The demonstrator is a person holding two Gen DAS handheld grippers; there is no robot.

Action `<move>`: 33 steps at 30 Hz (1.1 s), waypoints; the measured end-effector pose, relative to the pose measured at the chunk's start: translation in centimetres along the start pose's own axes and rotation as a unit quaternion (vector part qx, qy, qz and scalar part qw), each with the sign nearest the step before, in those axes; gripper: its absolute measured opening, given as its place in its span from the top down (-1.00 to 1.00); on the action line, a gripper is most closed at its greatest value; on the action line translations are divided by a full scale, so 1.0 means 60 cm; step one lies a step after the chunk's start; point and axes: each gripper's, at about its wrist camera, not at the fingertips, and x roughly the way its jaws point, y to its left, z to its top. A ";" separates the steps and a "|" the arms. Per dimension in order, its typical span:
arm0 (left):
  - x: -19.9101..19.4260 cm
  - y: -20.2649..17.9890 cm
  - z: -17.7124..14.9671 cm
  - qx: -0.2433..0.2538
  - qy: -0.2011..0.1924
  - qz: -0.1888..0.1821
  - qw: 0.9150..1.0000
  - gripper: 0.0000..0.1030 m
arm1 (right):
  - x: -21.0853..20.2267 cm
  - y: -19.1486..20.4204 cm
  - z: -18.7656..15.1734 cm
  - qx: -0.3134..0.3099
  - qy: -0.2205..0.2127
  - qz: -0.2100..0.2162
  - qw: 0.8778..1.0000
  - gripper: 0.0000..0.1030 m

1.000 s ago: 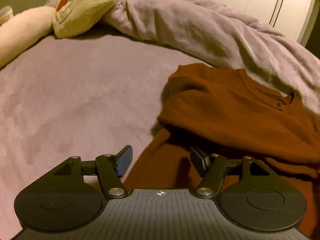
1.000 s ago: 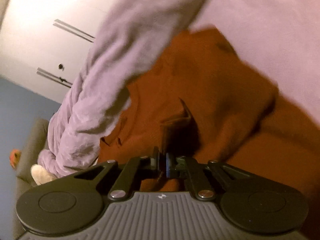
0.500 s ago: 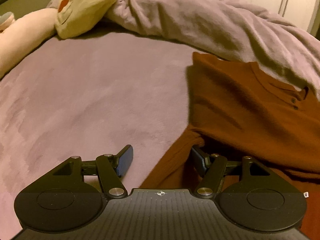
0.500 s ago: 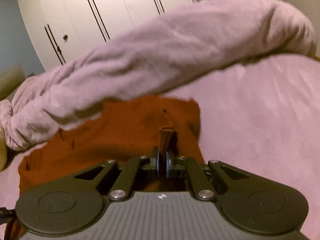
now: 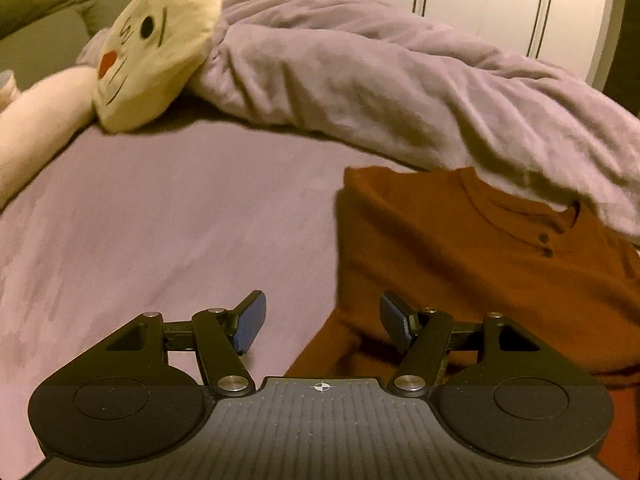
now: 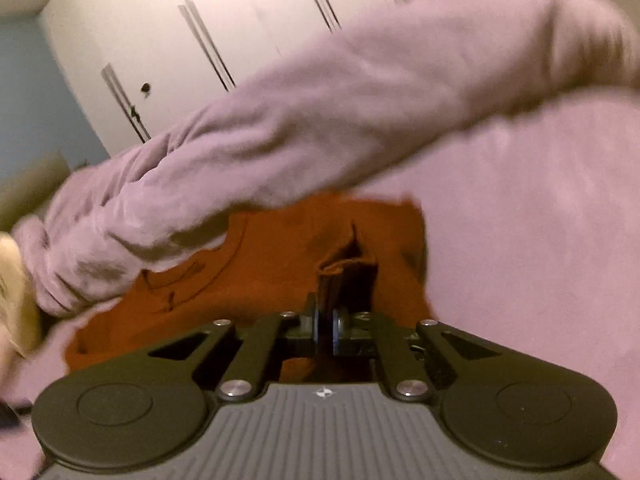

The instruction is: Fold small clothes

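Soft, limp rust shirt point(image 6: 352, 224): right gripper point(image 6: 325, 326) pinching its cuff; left gripper point(image 5: 320, 320) wide, empty; side fold just ahead, best hold.

Both wrist views close, angled down, sharing rust shirt point(image 5: 460, 264), blanket point(image 6: 320, 120)

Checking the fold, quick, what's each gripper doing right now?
Left gripper: open, holding nothing.
Right gripper: closed, pinching a fold of the rust-orange shirt.
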 end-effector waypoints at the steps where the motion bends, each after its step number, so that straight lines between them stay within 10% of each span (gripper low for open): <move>1: 0.008 -0.008 0.002 0.006 -0.002 0.003 1.000 -0.34 | -0.005 0.006 0.003 -0.019 -0.015 -0.010 1.000 0.90; 8: 0.082 -0.036 -0.018 0.026 0.042 0.036 0.998 -0.34 | 0.023 0.026 -0.016 -0.162 -0.030 -0.111 0.980 0.89; 15: 0.061 -0.039 -0.006 0.049 -0.001 0.042 0.998 -0.34 | 0.004 0.009 0.009 -0.100 -0.029 -0.147 0.984 0.79; 24: 0.115 -0.078 0.006 0.043 0.032 0.033 0.998 -0.36 | 0.029 0.106 -0.012 -0.195 -0.028 -0.009 0.980 0.77; 33: 0.134 -0.087 -0.012 0.087 0.029 0.068 0.993 -0.54 | 0.070 0.070 -0.039 -0.219 0.002 -0.068 0.973 0.87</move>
